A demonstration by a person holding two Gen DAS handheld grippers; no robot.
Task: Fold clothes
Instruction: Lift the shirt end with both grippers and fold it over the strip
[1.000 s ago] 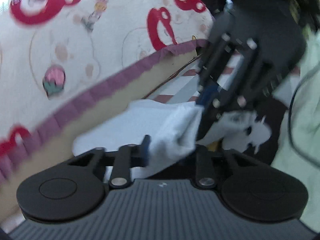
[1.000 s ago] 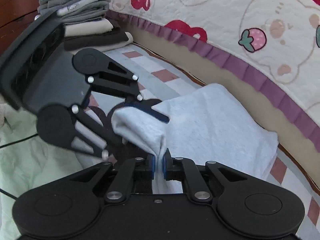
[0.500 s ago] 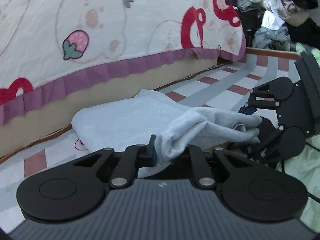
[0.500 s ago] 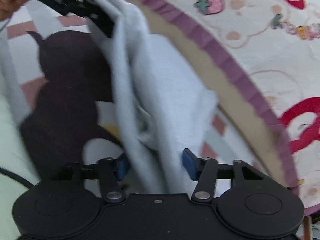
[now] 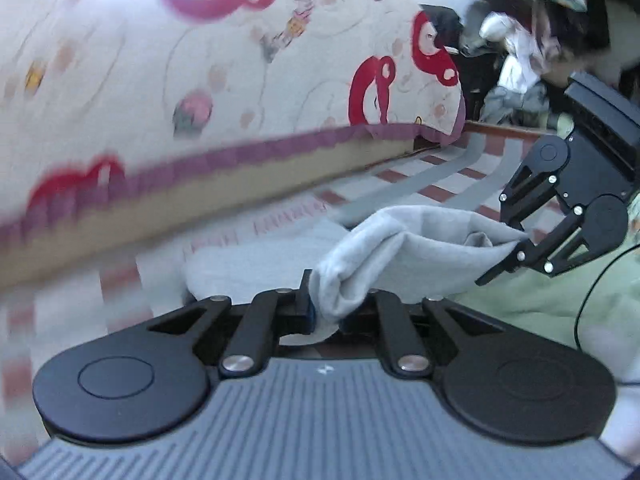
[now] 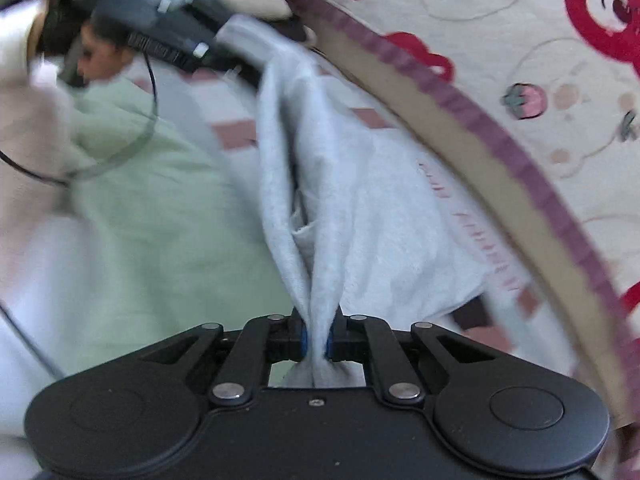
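Beside quilt edge [image 5: 280, 148], L tool [image 5: 324, 312] grips grey garment [image 5: 420, 248]; R tool [image 6: 316, 340] closing on it.

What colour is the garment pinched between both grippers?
Light grey garment, plain as far as visible; clearest in the right wrist view.
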